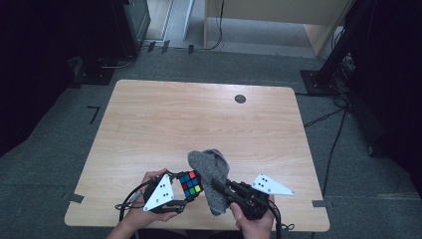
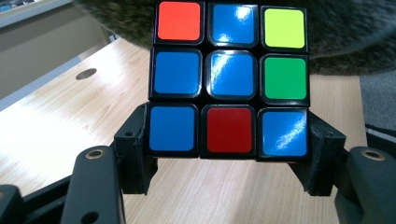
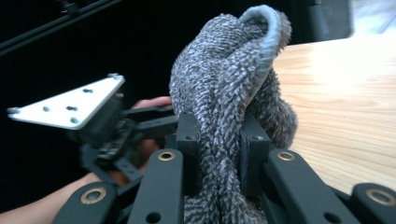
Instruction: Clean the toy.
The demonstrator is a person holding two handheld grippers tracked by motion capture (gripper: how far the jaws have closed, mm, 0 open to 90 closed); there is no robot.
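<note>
The left gripper (image 2: 227,154) clamps the puzzle cube's (image 2: 229,77) bottom row between its fingers, face exposed; the right gripper (image 3: 218,154) pinches a grey cloth (image 3: 233,88), bunched above its fingers, likely for wiping.

One light wooden worktop (image 1: 164,119) carries the scene, and it has one round dark cable hole (image 1: 240,98) near its far edge. There are two black two-jaw grippers: one left gripper (image 1: 185,191) and one right gripper (image 1: 217,185), each with one grey three-cornered plate on top, two plates in all. One black-framed puzzle cube with coloured square stickers (image 2: 229,79) is present; its facing side shows nine stickers: five blue, one orange, one yellow, one green and one red. One grey fuzzy cloth (image 3: 233,88) completes the count, and two hands of one person hold the grippers
</note>
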